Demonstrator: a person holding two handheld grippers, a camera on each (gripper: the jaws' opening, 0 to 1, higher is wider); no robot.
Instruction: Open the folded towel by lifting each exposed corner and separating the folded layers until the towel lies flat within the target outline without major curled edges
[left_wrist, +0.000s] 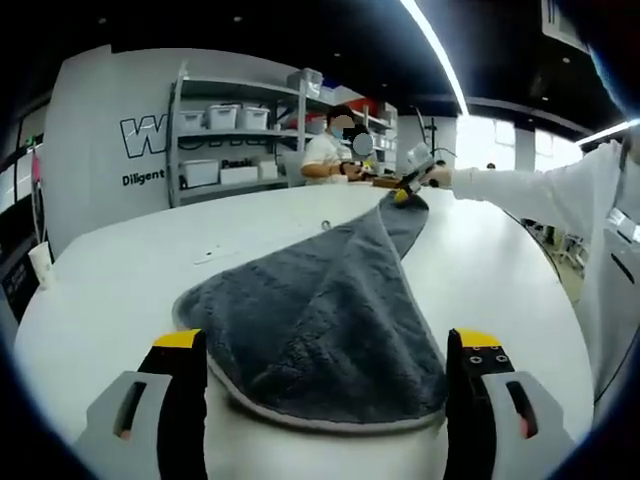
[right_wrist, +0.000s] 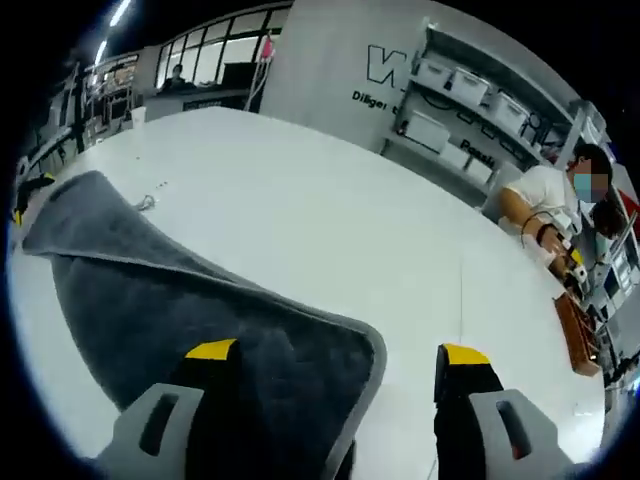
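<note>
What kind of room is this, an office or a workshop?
Probably a lab or workshop: a big white table holding a grey towel, a metal shelf of storage bins along a lettered wall, and another person working at a bench.

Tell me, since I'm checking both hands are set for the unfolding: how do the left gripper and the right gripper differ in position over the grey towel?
The left gripper straddles the rounded near edge of the grey fleece towel, cloth lying between its jaws. The right gripper sits at a far corner, with the towel under its left jaw and bare white table by the other. Both are open, with yellow-tipped black jaws.
</note>
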